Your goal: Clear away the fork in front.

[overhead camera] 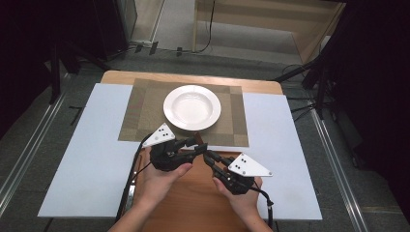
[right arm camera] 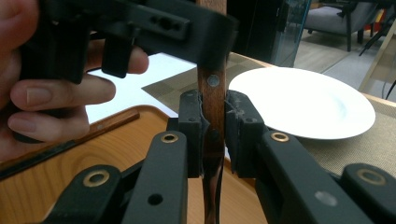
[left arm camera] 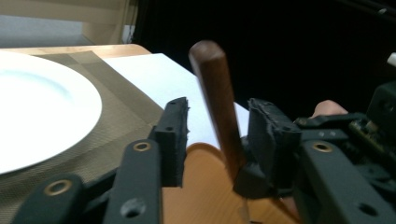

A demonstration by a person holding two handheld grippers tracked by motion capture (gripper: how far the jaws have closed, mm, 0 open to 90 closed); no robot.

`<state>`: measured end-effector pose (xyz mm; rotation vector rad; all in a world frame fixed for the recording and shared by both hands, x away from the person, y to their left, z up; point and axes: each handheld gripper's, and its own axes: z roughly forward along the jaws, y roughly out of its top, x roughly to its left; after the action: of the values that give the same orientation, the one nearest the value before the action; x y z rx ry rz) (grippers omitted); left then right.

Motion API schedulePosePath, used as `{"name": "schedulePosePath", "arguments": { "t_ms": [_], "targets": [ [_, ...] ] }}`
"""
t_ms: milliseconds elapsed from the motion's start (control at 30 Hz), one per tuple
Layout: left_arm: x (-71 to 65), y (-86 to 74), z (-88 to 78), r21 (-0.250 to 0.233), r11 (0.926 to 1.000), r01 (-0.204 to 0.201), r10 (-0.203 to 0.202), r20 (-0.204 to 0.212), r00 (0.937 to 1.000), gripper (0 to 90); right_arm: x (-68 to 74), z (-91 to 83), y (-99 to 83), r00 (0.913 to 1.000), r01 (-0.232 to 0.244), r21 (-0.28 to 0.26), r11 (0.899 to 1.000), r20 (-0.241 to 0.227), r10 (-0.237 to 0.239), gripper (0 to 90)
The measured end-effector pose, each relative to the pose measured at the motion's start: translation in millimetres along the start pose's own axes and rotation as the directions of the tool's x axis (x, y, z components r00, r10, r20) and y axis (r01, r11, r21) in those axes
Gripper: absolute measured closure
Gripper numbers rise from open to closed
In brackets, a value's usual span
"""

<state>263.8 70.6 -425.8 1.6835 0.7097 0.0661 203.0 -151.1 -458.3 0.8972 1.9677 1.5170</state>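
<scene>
Your right tongs are clenched on a piece of cutlery with a brown wooden handle. The handle stands up straight between the black pads, and a small metal rivet shows on it. The thin metal part goes down below the pads, so you cannot tell if it is a knife or a fork.

Your left tongs are right beside it, with the same wooden handle between their jaws. One pad is against the wood. The other pad is still apart from it, so these tongs are not gripping yet.

All this is over the wooden tray at the near edge of the counter. The white plate sits on the woven mat, near the far edge of the counter.

The handle looks stiff and light. It will not bend. The wood is smooth and rounded, so it could slip or spin if you hold it loosely. Take it on the wood, above the right tongs, where there is room. Keep off the thin metal part, which is likely more slippery. Squeeze firmly before the right tongs let go, or it may drop on the tray.

The plate is breakable, so lay metal down gently near it.
</scene>
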Motion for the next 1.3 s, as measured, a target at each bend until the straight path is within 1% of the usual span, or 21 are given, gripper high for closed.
{"name": "schedulePosePath", "arguments": {
  "t_ms": [67,167,200,233,267,300,333,433,467,500,533,567,600,700,800,867,967,1033,1100,1233,1300],
  "targets": [
    [-0.8,-1.3,1.3,0.007,0.9999,0.012,-0.012,0.005,0.9999,59.0,3.5,1.1,-0.8,1.0000,0.007,0.000,1.000,0.002,-0.007,76.5],
    [-1.3,-4.5,0.9,-0.001,0.9994,0.036,-0.036,-0.004,0.9993,69.8,6.0,2.2,-0.9,0.9997,0.022,-0.001,1.000,0.007,-0.022,76.5],
    [-0.6,-5.0,0.5,-0.005,0.9990,0.045,-0.045,0.003,0.9990,72.5,6.7,2.5,-1.0,0.9997,0.020,-0.004,1.000,0.010,-0.020,76.4],
    [0.9,-5.6,0.1,-0.005,0.9981,0.061,-0.061,0.030,0.9977,73.9,7.1,2.6,-1.1,0.9997,0.022,-0.002,1.000,0.010,-0.022,76.4],
    [0.9,-5.8,-0.1,-0.003,0.9979,0.065,-0.064,0.041,0.9971,76.2,7.5,3.4,-1.6,0.9997,0.023,-0.002,1.000,0.007,-0.023,76.4],
    [-0.2,-5.9,-0.8,-0.002,0.9984,0.056,-0.056,0.023,0.9982,76.9,8.2,4.3,-2.3,0.9999,0.017,0.001,1.000,0.003,-0.017,76.3],
    [-0.6,-5.7,-1.4,-0.003,0.9986,0.052,-0.052,0.019,0.9985,77.3,8.2,5.2,-3.4,0.9999,0.011,-0.002,1.000,-0.002,-0.011,76.1],
    [0.9,-3.5,-5.6,-0.007,0.9985,0.054,-0.053,0.032,0.9980,78.7,7.7,7.2,-6.1,0.9996,0.002,-0.043,0.999,-0.026,-0.004,73.8],
    [1.0,-2.5,-7.7,-0.013,0.9990,0.042,-0.042,0.038,0.9984,78.8,8.3,8.7,-5.8,0.9996,0.009,-0.041,0.999,-0.026,-0.010,65.1],
    [1.2,-2.0,-9.4,-0.018,0.9993,0.032,-0.032,0.038,0.9988,78.9,9.1,11.3,-5.4,0.9982,0.059,-0.045,0.997,-0.008,-0.060,60.4],
    [1.4,-1.5,-10.5,-0.016,0.9996,0.024,-0.023,0.034,0.9992,79.0,10.2,12.2,-5.4,0.9958,0.091,-0.030,0.995,0.015,-0.090,59.9],
    [1.6,-1.4,-11.3,-0.016,0.9997,0.020,-0.019,0.030,0.9994,79.0,10.3,12.7,-5.2,0.9936,0.111,-0.014,0.994,0.021,-0.111,59.2],
    [2.0,-1.4,-12.1,-0.021,0.9996,0.019,-0.019,0.027,0.9995,79.1,10.2,12.4,-5.1,0.9939,0.110,-0.008,0.994,0.013,-0.110,57.0],
    [4.8,-1.3,-13.9,-0.015,0.9994,0.030,-0.029,0.034,0.9990,79.1,7.5,10.0,-4.3,0.9982,0.059,0.015,0.998,-0.012,-0.059,46.8],
    [6.8,-0.9,-16.3,-0.006,0.9997,0.025,-0.025,0.033,0.9992,79.1,1.3,4.3,-4.7,0.9991,0.037,0.006,0.999,-0.023,-0.037,35.9],
    [8.5,-0.7,-18.5,-0.004,0.9997,0.026,-0.026,0.038,0.9990,79.1,-3.7,-0.1,-5.0,0.9996,0.008,0.001,1.000,-0.025,-0.008,26.2],
    [10.8,-0.5,-21.3,0.005,0.9995,0.031,-0.031,0.047,0.9984,79.1,-8.4,-7.0,-6.0,1.0000,-0.002,-0.012,1.000,-0.010,0.002,13.1],
    [12.4,-1.1,-23.1,0.008,0.9993,0.037,-0.038,0.058,0.9976,79.1,-13.1,-12.5,-7.9,1.0000,-0.007,-0.013,1.000,-0.006,0.007,10.1],
    [13.6,-1.9,-25.3,0.011,0.9993,0.036,-0.037,0.063,0.9974,79.1,-21.2,-20.0,-11.1,0.9994,-0.033,-0.029,0.999,-0.007,0.032,0.6],
    [15.5,-3.4,-29.6,0.009,0.9994,0.032,-0.033,0.064,0.9974,79.1,-31.2,-29.7,-16.0,0.9998,-0.021,-0.038,0.999,-0.004,0.021,0.0],
    [17.5,-4.1,-33.2,0.008,0.9996,0.029,-0.029,0.068,0.9973,79.1,-35.9,-34.8,-18.4,0.9996,-0.019,-0.036,0.999,0.020,0.020,0.0]
  ]
}}
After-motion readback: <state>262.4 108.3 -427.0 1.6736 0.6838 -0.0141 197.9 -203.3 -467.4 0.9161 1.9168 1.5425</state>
